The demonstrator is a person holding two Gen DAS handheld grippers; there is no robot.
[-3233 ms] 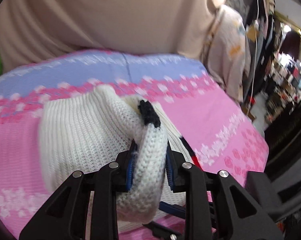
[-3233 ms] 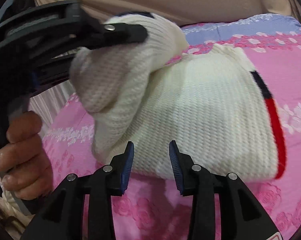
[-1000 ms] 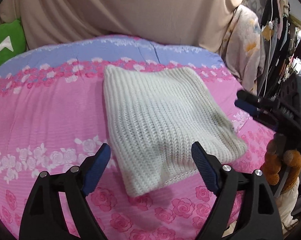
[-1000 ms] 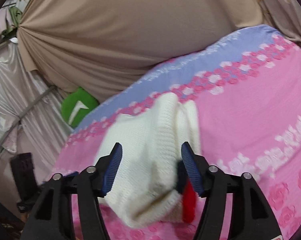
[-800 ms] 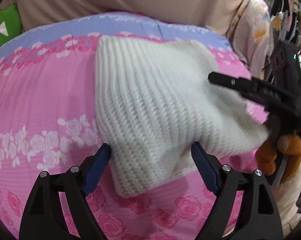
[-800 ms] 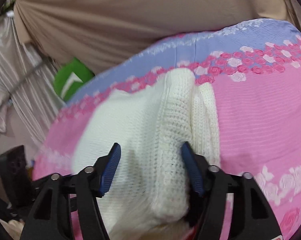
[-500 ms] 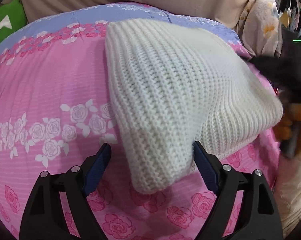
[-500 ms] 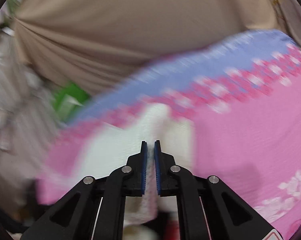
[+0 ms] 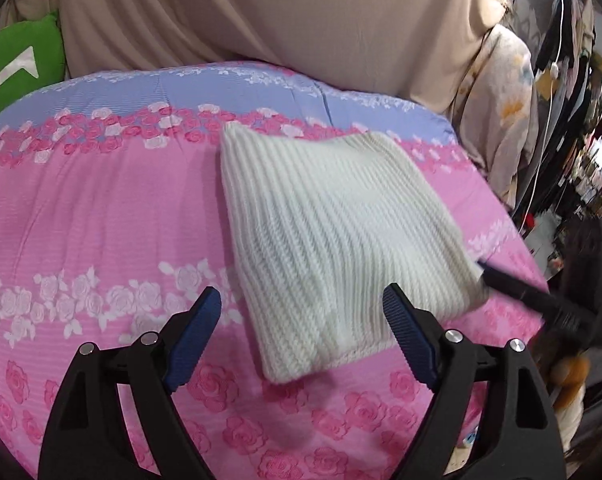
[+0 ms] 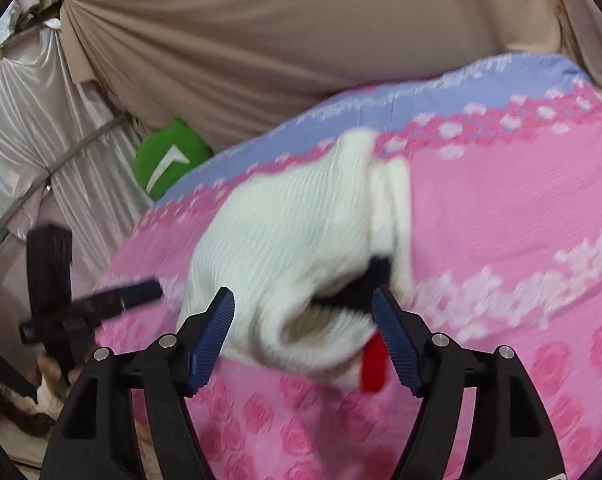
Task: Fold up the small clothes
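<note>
A folded, cream-white ribbed knit sweater (image 9: 333,240) lies flat on the pink, rose-patterned bed cover (image 9: 101,208), which has a lilac band at its far side. The left claw (image 9: 301,332) hangs spread wide and empty just before the sweater's near edge. The right claw (image 10: 303,332) is likewise wide apart and holds nothing, close to the sweater's end, where a black and a red stripe (image 10: 373,364) show. A green cushion (image 9: 17,64) sits by the beige curtain (image 9: 261,12).

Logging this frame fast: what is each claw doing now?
Left claw: open, holding nothing.
Right claw: open, holding nothing; the white sweater lies folded on the bedspread.
</note>
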